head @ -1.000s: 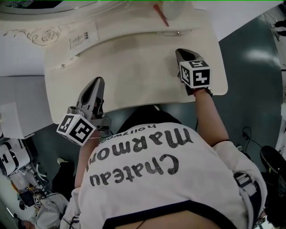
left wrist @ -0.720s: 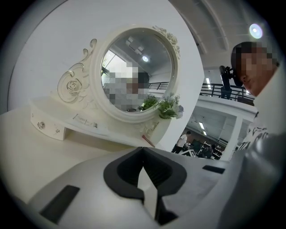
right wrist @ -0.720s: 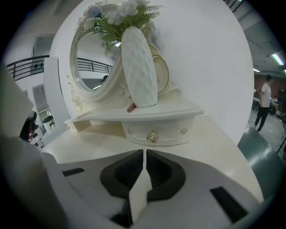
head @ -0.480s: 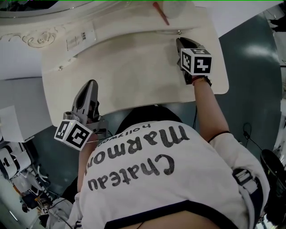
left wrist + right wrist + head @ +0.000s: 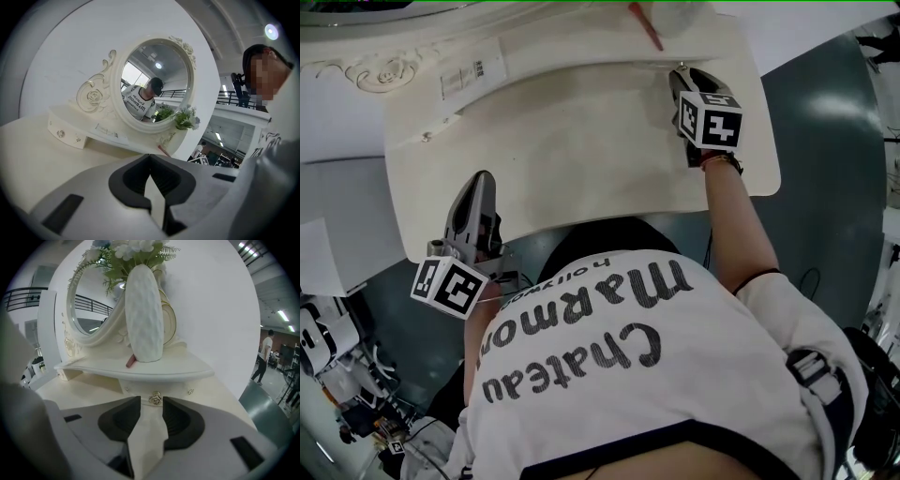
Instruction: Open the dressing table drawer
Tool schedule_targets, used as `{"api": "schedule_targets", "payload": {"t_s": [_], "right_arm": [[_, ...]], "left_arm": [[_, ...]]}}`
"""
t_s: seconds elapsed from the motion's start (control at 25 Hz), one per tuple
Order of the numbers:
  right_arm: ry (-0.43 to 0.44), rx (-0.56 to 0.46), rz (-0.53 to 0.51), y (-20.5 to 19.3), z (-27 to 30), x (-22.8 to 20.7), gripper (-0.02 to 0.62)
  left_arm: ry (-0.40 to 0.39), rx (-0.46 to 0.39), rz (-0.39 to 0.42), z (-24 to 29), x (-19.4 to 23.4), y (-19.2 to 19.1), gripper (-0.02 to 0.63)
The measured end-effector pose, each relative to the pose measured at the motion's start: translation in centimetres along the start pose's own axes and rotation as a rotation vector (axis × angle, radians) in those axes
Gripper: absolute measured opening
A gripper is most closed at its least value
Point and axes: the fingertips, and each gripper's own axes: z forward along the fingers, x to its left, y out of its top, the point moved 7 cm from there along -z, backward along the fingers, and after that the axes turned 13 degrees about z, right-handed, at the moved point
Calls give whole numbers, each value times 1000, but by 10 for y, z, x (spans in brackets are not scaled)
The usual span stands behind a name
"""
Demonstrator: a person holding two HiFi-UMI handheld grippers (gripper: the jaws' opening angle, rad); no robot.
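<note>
The cream dressing table (image 5: 581, 141) has a small drawer (image 5: 174, 389) under its raised shelf, with a metal rose-shaped knob (image 5: 155, 398). My right gripper (image 5: 151, 401) is at that knob. Its jaws are opening, and the knob sits between the tips with the pads clear of it. From the head view the right gripper (image 5: 680, 77) is at the table's far right by the knob (image 5: 678, 67). My left gripper (image 5: 479, 180) hangs over the table's near left edge. In its own view the left gripper (image 5: 150, 157) is shut and holds nothing.
A white textured vase (image 5: 144, 315) with flowers and a red stick (image 5: 131, 361) stand on the shelf above the drawer. An oval mirror (image 5: 157, 84) rises behind. A second small drawer (image 5: 65, 133) sits at the shelf's left end. The person's torso presses near the table front.
The right gripper has moved toward the back of the table, up to the drawer knob. The left gripper has slid back toward the table's near edge.
</note>
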Motion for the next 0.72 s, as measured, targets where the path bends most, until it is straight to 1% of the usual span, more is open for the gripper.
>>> {"api": "schedule_targets", "payload": {"t_s": [0.16, 0.32, 0.44, 0.48, 0.6, 0.72], "right_arm": [[-16, -30, 24, 3, 4, 0, 155], [-31, -36, 56, 4, 10, 0, 153], [-56, -36, 59, 4, 11, -2, 116], [-60, -35, 58, 4, 12, -3, 115], [-61, -39, 67, 4, 14, -3, 112], [-50, -52, 99, 4, 14, -5, 112]], "left_arm": [[6, 1, -3, -3, 3, -1, 21], [24, 6, -15, -11, 9, -4, 22], [41, 6, -24, -16, 13, -4, 22], [45, 5, -26, -16, 14, -4, 22], [50, 4, -29, -16, 15, -5, 22], [49, 12, -38, -15, 13, -10, 23]]}}
